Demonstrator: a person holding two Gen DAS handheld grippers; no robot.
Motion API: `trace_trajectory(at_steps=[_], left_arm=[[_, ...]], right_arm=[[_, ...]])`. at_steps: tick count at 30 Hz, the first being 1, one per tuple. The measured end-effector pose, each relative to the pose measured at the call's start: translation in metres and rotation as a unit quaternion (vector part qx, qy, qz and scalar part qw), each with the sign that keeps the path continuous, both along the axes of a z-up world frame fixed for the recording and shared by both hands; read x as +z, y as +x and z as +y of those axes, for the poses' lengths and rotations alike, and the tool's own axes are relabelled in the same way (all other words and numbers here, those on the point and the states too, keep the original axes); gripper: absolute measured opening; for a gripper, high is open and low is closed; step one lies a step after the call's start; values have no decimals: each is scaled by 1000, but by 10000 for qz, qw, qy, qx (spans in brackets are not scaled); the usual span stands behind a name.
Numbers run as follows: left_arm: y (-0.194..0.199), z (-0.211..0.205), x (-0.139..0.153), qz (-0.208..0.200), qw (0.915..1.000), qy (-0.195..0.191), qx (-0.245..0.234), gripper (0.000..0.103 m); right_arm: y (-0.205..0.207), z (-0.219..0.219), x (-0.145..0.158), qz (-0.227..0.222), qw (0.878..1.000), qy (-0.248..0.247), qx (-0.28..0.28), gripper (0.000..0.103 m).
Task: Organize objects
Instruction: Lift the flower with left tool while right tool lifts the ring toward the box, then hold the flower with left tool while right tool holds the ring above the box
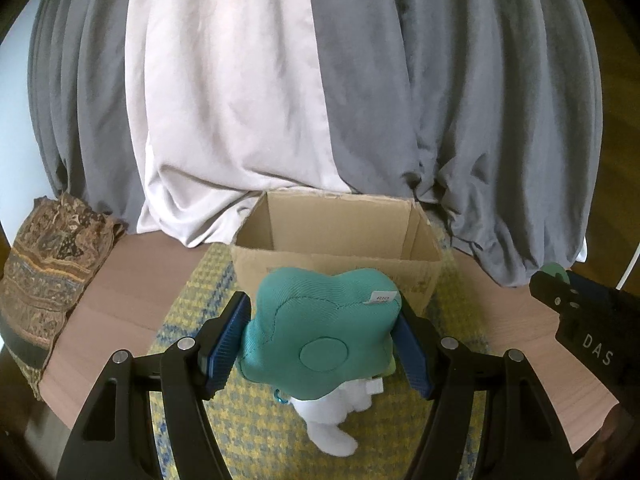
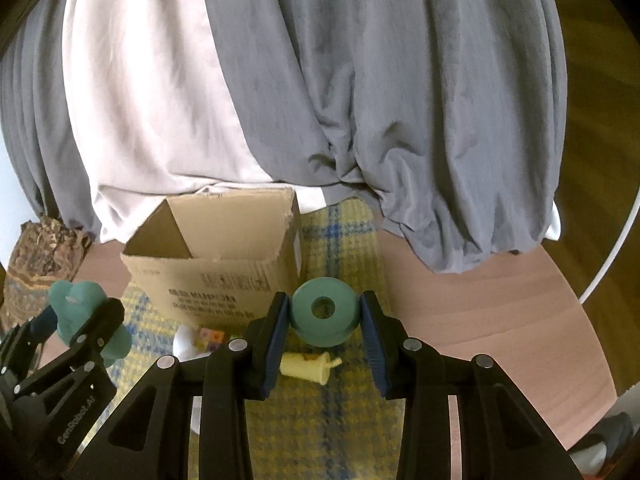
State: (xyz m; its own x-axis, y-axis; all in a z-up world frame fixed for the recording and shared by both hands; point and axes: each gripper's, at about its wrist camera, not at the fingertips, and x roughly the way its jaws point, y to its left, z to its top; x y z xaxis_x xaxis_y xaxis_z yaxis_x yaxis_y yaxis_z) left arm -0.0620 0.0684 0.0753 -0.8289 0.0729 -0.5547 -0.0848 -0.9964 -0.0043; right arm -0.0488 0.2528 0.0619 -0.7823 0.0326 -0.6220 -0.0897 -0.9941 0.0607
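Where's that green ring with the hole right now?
The green ring is gripped in the right claw, just right of the cardboard box, above the yellow plaid mat.

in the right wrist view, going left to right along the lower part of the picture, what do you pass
patterned fabric bundle → left gripper holding the teal plush toy → small colored cubes → pale yellow toy → teal ring between the right gripper fingers → bare wooden tabletop
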Motion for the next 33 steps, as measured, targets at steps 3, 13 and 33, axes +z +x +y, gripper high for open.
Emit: trace_trajectory(at_steps=[3,13,33], left_arm=[[-9,-3,4,3,10000,22,10,69],[-45,-17,20,23,10000,13,62,69],[-120,-31,37,-80,9999,-74,7,69]], right_arm=[[-8,-4,6,30,10000,-1,31,36],[-43,-26,24,133,9996,-19,245,36],[-105,-58,35,68,9989,-86,450,36]])
